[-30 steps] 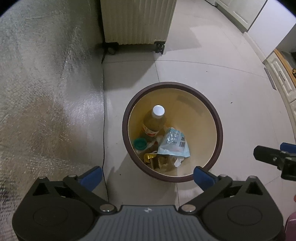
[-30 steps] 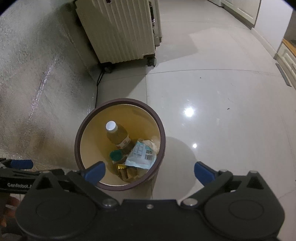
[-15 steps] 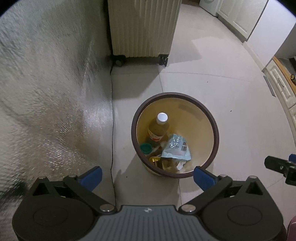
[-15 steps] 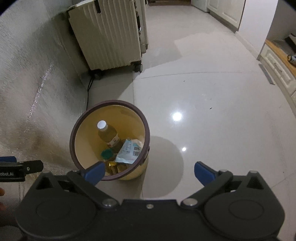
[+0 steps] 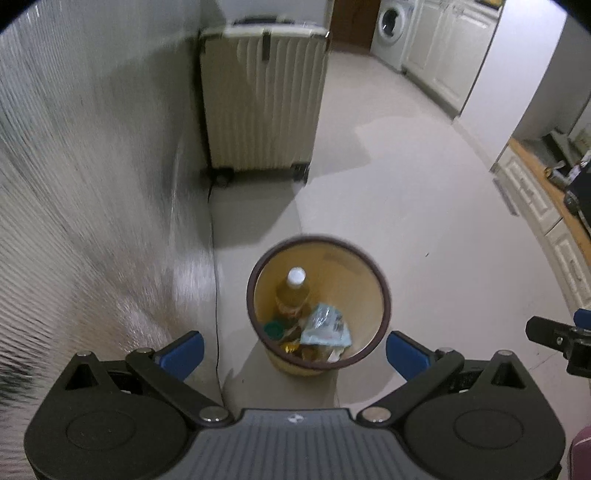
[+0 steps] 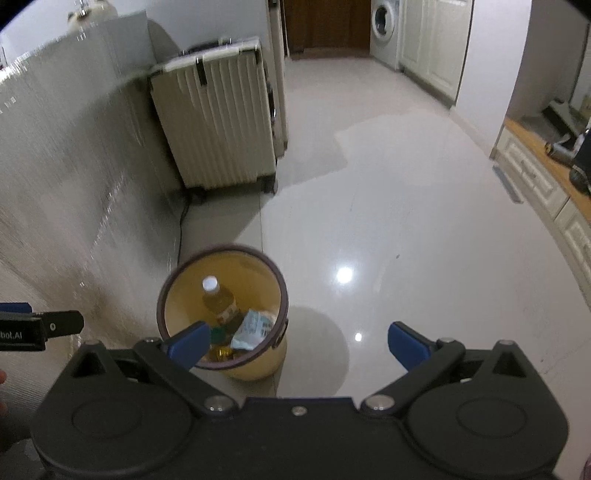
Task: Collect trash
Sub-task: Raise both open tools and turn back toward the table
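A round yellow trash bin [image 5: 373, 295] with a dark brown rim stands on a pale glossy tiled floor [image 5: 424, 192], close to a wall covered in silvery foil-like sheeting [image 5: 92, 184]. Inside the bin lies a plastic bottle [image 5: 292, 291] of amber liquid with a white cap, leaning with its cap upward, beside a pale blue crinkled wrapper [image 5: 325, 328], a green lid [image 5: 272, 329] and some gold-coloured scraps near the bottom. The left gripper [image 5: 295, 352] hangs above and in front of the bin with its blue-tipped jaws spread wide and nothing between them; the bin shows in the gap. The right gripper [image 6: 297, 343] is likewise held above the floor with its jaws wide apart and empty, the bin lying below its left finger. Each gripper appears at the edge of the other's view, side by side and apart. Behind the bin, well apart from it, a cream ribbed suitcase [image 5: 264, 103] stands upright on wheels against the wall, with a thin black cable [image 5: 214, 295] running along the floor by the wall. In the far background a white washing machine [image 5: 391, 33] sits beside white cabinets.
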Motion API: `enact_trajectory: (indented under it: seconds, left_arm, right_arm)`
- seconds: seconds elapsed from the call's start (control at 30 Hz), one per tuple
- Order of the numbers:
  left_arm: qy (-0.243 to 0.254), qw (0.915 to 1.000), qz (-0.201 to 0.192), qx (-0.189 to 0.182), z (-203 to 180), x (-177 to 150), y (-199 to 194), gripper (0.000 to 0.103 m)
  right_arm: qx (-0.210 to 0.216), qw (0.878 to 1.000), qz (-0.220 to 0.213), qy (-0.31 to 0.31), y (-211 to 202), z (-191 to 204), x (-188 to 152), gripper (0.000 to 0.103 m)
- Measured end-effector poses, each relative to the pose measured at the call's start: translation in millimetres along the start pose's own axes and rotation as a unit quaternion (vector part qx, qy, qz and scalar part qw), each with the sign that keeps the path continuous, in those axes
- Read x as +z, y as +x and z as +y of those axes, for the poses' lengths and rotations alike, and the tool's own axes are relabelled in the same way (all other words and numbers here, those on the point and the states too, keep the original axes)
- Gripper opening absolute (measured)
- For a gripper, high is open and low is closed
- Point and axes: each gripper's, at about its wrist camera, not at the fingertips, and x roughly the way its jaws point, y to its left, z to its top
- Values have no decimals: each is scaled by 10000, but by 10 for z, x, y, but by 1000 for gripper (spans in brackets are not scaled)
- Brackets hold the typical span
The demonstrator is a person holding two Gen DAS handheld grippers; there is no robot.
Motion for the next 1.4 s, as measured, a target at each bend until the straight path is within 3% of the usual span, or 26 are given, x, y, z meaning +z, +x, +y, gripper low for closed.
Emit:
enact_trajectory:
  seconds: [0.47,0.87,1.17,1.4]
  left_arm:
    - [113,9927,-1180,-206,-144,101,-1135,103]
    - [72,9741,-2246,-238,-57,165,-2187,103]
    - [-43,9600,-2801,4,213,164,-2859,103]
    - [-202,9480,-3151,411,558,191,-3354,103]
  right_arm:
    - [24,9914,-1305,26,-1305,69,159,103]
    - [136,9769,-2130,-131,-2114,319,353,103]
    - [345,9613,-2716,-300,-2673,661,576,103]
    - [558,9518,-2985,-420,-2947,1079,788,103]
